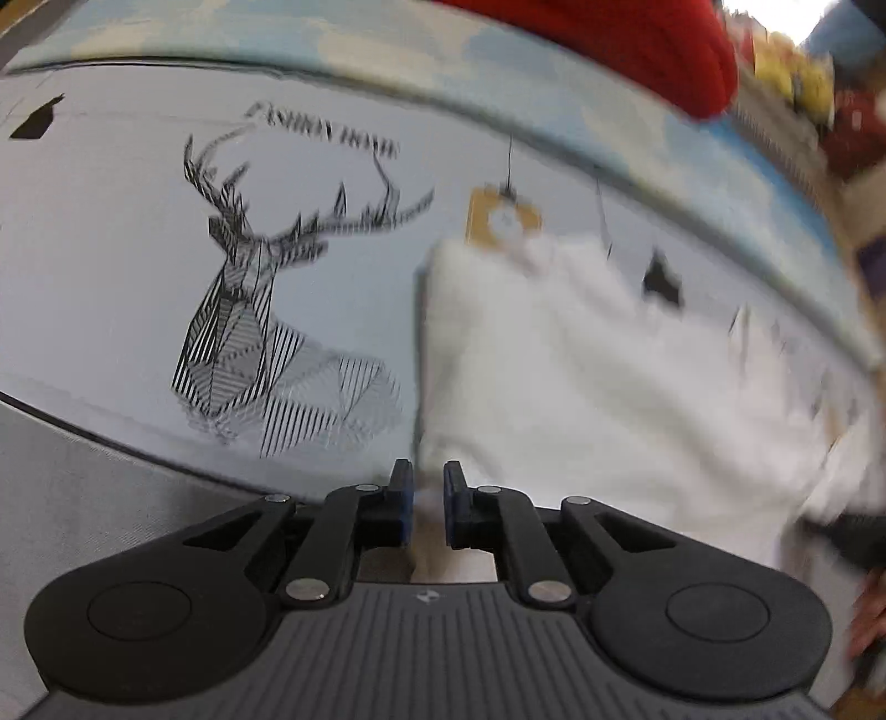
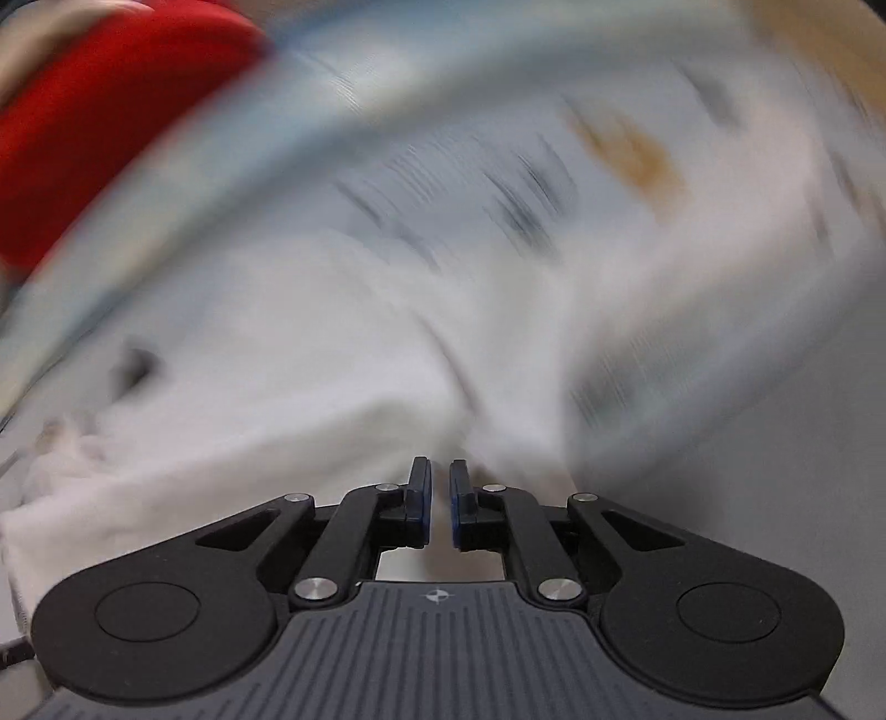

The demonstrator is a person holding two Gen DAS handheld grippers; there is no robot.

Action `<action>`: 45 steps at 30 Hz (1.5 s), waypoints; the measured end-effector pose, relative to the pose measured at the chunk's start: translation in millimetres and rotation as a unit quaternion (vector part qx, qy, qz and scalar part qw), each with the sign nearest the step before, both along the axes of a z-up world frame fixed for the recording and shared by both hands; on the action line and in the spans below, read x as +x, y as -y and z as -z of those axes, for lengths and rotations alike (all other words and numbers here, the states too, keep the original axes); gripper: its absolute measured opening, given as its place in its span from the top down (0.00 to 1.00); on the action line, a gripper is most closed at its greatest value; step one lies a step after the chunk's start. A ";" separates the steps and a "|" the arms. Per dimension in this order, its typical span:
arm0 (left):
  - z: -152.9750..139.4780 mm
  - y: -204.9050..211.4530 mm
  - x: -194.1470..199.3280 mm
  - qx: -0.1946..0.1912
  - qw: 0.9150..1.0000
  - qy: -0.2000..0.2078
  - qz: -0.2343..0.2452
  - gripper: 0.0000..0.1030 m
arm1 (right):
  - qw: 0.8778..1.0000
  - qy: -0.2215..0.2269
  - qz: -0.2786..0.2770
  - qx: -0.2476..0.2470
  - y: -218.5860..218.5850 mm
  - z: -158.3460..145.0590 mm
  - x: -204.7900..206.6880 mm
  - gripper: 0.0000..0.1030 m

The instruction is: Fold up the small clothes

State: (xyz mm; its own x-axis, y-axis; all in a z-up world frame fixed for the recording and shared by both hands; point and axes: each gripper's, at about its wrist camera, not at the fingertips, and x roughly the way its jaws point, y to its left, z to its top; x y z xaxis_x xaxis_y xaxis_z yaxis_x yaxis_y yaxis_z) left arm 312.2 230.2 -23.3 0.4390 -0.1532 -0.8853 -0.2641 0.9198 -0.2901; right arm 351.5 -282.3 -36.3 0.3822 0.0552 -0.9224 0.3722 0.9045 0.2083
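Observation:
A white fleecy garment lies on a grey cloth printed with a black line-drawn deer. A brown card tag on a thin string rests at the garment's far edge. My left gripper sits at the garment's near left corner, jaws almost together with white cloth between the blue pads. The right wrist view is heavily blurred. There the white garment fills the middle, and my right gripper stands with its jaws nearly together, a fold of the cloth running into the narrow gap.
Red knitted fabric hangs over the far edge of the surface and shows at the upper left as red fabric. A pale blue patterned border runs behind the grey cloth. A person's hand shows at the right edge.

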 end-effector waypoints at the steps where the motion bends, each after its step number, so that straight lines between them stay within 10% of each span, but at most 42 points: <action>1: -3.4 -2.2 0.5 -0.005 1.000 0.014 -0.006 0.86 | 1.000 -0.006 0.023 0.012 6.5 4.6 -2.8 0.92; 7: -3.6 13.2 15.7 0.020 0.999 0.035 0.000 0.55 | 0.995 0.092 -0.041 -0.003 -12.7 -31.5 -2.0 0.78; 16: 22.3 21.1 40.2 0.046 0.998 0.034 -0.010 0.36 | 0.995 0.061 -0.068 0.030 -20.3 -24.3 0.0 0.77; 17: 24.9 20.7 42.0 0.046 0.998 0.036 -0.009 0.37 | 0.995 0.061 -0.070 0.031 -20.9 -24.6 0.4 0.77; 19: 27.7 16.1 44.9 0.041 0.998 0.041 -0.003 0.94 | 0.995 0.062 -0.076 0.030 -24.1 -24.3 1.3 0.77; 20: 26.3 11.1 44.4 0.040 0.998 0.045 -0.017 0.96 | 0.995 0.062 -0.078 0.029 -25.4 -23.7 1.4 0.77; 27: 10.0 -4.0 43.0 0.100 0.992 0.008 -0.078 0.86 | 0.994 0.056 -0.089 0.029 -30.8 -18.1 4.6 0.77; 33: -26.1 26.0 26.7 0.067 0.994 0.060 0.062 0.85 | 0.994 0.054 -0.093 0.033 -32.4 -17.6 5.6 0.77; 36: 16.0 32.3 25.0 0.084 0.989 -0.023 0.118 0.86 | 0.993 0.057 -0.098 0.035 -33.6 -19.9 4.8 0.77; 38: 32.0 33.9 19.9 0.134 0.981 -0.040 0.133 0.94 | 0.993 0.058 -0.099 0.035 -34.5 -20.7 4.4 0.77; 45: 11.8 39.5 10.1 0.111 0.982 -0.020 0.149 0.93 | 0.992 0.062 -0.108 0.035 -37.1 -23.6 3.1 0.77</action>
